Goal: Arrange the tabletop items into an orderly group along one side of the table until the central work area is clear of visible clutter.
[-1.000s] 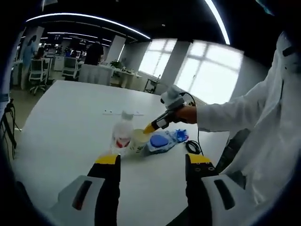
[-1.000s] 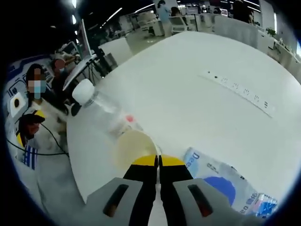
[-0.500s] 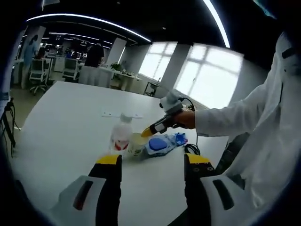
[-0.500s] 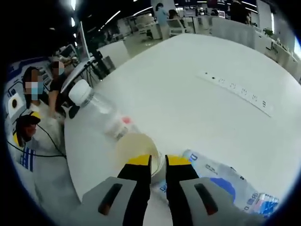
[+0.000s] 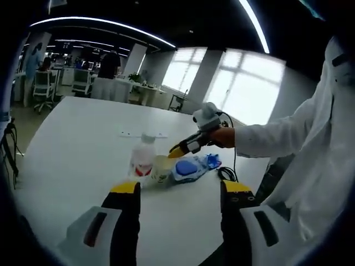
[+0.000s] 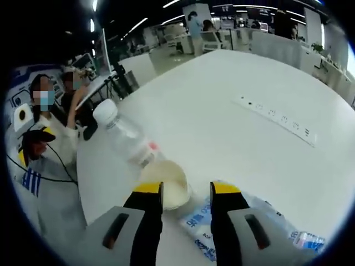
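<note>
A: Open-plan office, strip lights overhead, big windows (image 5: 238, 88) at the far end. What's on your worktop (image 5: 77, 144)?

B: White, glossy, wide & mostly bare. A small cluster sits near one edge: clear water bottle (image 5: 142, 158) w/ white cap and red label, pale paper cup (image 5: 161, 168) touching it, and a blue-and-white wipes packet (image 5: 191, 166) just beside the cup. In the right gripper view it's the same trio: bottle (image 6: 126, 137), cup (image 6: 165, 183), packet (image 6: 222, 219). A long white power strip (image 6: 274, 119) lies well apart, further across the worktop.

A: And your tongs?

B: Your left tongs (image 5: 180, 188) hang apart over bare worktop short of the cluster, nothing between them. Your right tongs (image 6: 186, 189) are spread too, holding nothing, yellow tips just above the cup's near rim and the packet's end. From the left gripper view you see that right gripper (image 5: 176, 152) tipped down over the cup, your white sleeve (image 5: 277, 133) behind it.

A: The room beyond?

B: Desks, chairs (image 5: 83, 80) & people standing at the back; two seated people (image 6: 55, 111) past the worktop's edge nr the bottle.
</note>
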Motion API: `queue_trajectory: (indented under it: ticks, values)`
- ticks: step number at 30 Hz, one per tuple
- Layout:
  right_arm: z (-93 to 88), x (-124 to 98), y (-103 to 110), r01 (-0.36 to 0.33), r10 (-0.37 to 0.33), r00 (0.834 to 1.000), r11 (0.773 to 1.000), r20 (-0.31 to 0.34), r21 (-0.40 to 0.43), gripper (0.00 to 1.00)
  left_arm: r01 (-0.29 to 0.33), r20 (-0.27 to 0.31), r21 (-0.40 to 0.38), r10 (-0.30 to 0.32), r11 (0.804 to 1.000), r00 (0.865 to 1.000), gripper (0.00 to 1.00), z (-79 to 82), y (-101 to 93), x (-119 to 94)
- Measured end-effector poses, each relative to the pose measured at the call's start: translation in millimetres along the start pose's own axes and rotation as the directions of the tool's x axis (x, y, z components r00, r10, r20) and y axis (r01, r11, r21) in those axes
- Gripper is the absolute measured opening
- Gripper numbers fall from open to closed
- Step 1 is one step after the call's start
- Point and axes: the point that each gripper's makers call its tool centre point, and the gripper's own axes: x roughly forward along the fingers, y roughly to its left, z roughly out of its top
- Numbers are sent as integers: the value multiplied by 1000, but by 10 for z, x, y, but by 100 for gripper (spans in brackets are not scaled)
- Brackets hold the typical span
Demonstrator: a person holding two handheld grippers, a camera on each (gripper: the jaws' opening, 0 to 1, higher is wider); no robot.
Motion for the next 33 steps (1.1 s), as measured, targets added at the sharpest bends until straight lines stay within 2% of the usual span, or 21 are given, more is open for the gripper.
queue_trajectory:
  ticks: [5,9,20,25,30,33]
  values:
    - [7,-93,43,-5,6,999,1000,32,-21,50,4,-8,8,-4,1000,1000,65,-14,0,23]
    - [19,-193,35,-3,6,998,999,62,-41,58,5,-12,20,-5,1000,1000,70,0,2,49]
    - [-34,-525,0,2,3,987,1000,159,-29,71,24,-25,58,-23,998,999,80,39,-33,136]
    - [-102,-691,-31,26,-17,984,999,178,-44,74,33,-33,72,-31,997,999,83,38,-49,180]
    - [-106,-921,-93,49,-40,968,998,248,-30,79,40,-37,82,-37,996,999,86,59,-78,222]
    - [-161,-1057,-111,58,-50,964,998,262,-24,81,46,-48,95,-41,994,998,88,58,-103,260]
